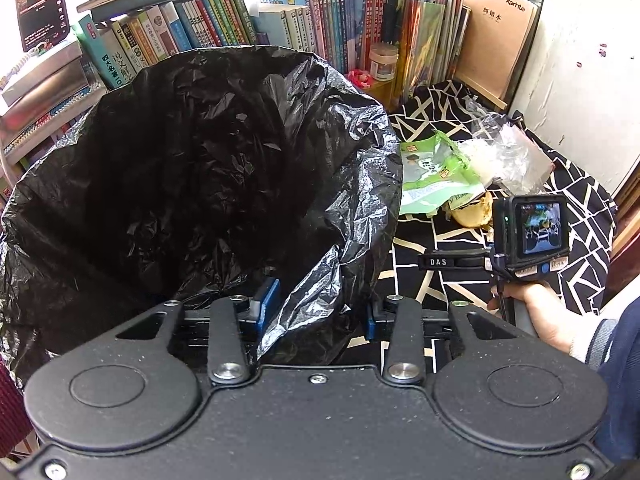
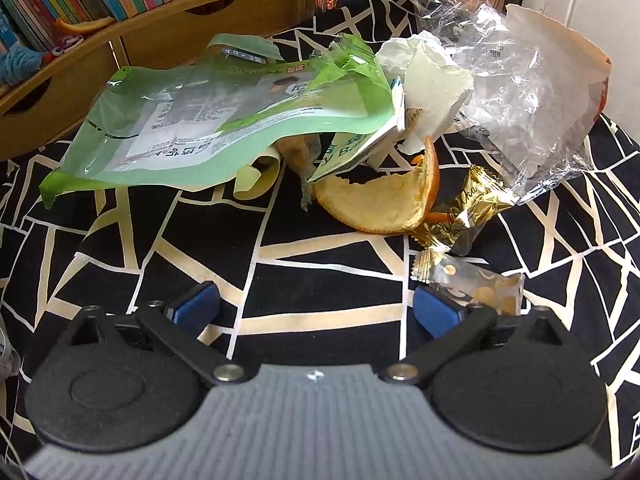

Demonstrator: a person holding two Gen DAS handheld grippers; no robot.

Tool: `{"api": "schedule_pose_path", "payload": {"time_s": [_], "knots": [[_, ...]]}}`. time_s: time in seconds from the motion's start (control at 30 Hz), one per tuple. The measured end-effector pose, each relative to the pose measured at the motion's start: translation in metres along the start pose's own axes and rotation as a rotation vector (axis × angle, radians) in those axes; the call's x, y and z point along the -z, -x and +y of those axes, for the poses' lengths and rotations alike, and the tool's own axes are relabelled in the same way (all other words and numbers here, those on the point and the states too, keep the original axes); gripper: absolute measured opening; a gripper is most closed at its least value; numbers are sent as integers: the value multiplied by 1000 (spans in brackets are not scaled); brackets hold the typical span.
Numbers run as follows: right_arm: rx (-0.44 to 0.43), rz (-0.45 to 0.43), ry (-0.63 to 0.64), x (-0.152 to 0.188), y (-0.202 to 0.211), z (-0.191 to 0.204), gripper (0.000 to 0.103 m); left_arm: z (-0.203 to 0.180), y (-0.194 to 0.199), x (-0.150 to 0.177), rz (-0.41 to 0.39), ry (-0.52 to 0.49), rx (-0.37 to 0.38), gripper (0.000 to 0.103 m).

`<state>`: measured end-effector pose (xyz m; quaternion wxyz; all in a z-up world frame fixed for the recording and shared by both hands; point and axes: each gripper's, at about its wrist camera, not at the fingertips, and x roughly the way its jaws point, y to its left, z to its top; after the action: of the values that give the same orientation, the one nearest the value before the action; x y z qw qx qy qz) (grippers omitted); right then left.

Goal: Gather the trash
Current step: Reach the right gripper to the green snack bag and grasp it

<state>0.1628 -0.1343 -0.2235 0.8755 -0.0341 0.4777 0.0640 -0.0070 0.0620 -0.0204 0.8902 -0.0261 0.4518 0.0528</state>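
Note:
A black trash bag (image 1: 200, 152) stands open and fills the left wrist view. My left gripper (image 1: 320, 308) is shut on its crinkled rim, with the film bunched between the blue pads. Right of the bag lies the trash pile: a green pouch (image 2: 224, 120), an orange peel (image 2: 380, 200), a white tissue (image 2: 428, 80), clear plastic (image 2: 520, 100) and a gold candy wrapper (image 2: 468, 208). My right gripper (image 2: 316, 308) is open over bare cloth just short of the pile. A gold-dotted wrapper (image 2: 472, 280) lies beside its right pad. In the left wrist view a hand (image 1: 536, 312) holds the right gripper's handle.
The trash lies on a black cloth with pale lines (image 2: 280, 280). A wooden shelf (image 2: 160, 36) full of books (image 1: 224, 24) runs along the back. A white wall (image 1: 580, 80) closes the right side. A small jar (image 1: 383, 62) stands behind the bag.

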Motion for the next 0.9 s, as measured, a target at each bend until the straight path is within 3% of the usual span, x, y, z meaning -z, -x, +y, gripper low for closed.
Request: {"api": "schedule_pose_path", "payload": {"time_s": [0.1, 0.37, 0.47, 0.73, 0.9], "knots": [[-16, -28, -70, -5, 3, -6, 103, 2, 0, 0, 1, -1, 16, 32], [-131, -218, -230, -27, 29, -24, 102, 2, 0, -1, 2, 5, 25, 31], [-137, -255, -254, -38, 34, -28, 97, 3, 0, 0, 4, 8, 29, 31], [-10, -393, -146, -68, 39, -25, 90, 4, 0, -2, 10, 11, 32, 31], [24, -365, -97, -88, 23, -22, 83, 3, -2, -2, 11, 9, 30, 31]]}}
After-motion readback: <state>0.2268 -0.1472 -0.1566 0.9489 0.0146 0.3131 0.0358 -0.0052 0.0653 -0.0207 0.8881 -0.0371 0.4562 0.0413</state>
